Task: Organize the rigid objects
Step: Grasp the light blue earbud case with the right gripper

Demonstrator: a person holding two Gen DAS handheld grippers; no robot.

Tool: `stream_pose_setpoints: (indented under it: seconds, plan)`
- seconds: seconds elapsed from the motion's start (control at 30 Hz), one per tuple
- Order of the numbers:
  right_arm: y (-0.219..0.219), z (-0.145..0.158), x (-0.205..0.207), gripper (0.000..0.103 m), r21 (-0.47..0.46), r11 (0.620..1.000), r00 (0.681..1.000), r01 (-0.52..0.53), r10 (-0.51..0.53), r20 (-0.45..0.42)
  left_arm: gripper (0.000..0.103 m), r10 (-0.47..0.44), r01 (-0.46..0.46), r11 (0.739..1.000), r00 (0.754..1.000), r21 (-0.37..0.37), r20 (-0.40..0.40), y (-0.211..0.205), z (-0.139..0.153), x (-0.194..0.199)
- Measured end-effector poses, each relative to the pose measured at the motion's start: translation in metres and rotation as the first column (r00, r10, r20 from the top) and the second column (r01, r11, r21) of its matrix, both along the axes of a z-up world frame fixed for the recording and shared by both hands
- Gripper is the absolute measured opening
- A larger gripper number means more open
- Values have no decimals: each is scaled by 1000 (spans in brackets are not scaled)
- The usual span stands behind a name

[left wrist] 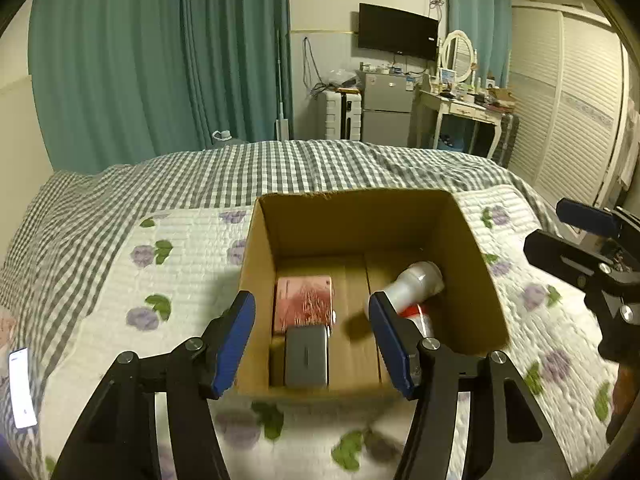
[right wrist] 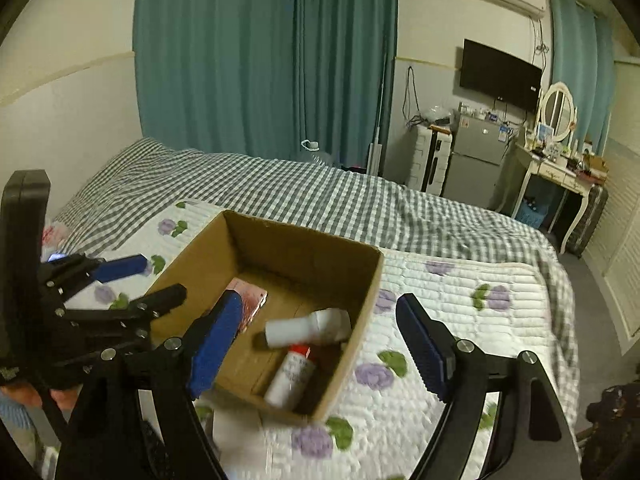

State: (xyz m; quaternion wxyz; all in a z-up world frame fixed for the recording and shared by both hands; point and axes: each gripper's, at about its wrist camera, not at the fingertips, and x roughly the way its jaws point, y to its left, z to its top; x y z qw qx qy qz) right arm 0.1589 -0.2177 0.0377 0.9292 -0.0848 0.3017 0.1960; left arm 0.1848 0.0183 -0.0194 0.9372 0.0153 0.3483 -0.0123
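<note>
I see both jaws apart, nothing between them: left hand-held gripper point(left wrist: 312, 340) and right hand-held gripper point(right wrist: 320, 344) over the cardboard box point(left wrist: 472, 240) on the bed point(left wrist: 192, 248). Inside: pink box point(left wrist: 304, 300), grey case point(left wrist: 306, 356), two white bottles point(right wrist: 308, 326).

Bed point(left wrist: 280, 168) – checked cover, floral quilt point(left wrist: 180, 280); cardboard box point(left wrist: 360, 216) on quilt
</note>
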Motion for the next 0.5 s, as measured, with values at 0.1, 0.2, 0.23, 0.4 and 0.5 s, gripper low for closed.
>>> stream_pose_setpoints:
  seconds: [0.1,0.2,0.23,0.4,0.5]
  plan:
    - [-4,2,-22,80,-25,1000,1000,14,-14,6,64,-5,5,1000,1000,15,17,1,8,-26]
    - [-6,-3,-41,80,-43,999,1000,23,-23,-10,66,-3,3,999,1000,43,20,1,11,-45]
    - [-7,-7,-46,80,-50,998,1000,27,-28,-14,66,-1,-1,999,1000,52,25,0,11,-51]
    - [-9,-33,-72,80,-110,993,998,41,-45,-39,66,20,-21,998,1000,59,11,3,-4,-81]
    - [-12,-51,-84,80,-128,991,996,45,-54,-68,66,43,-43,995,999,90,-3,3,-22,-96]
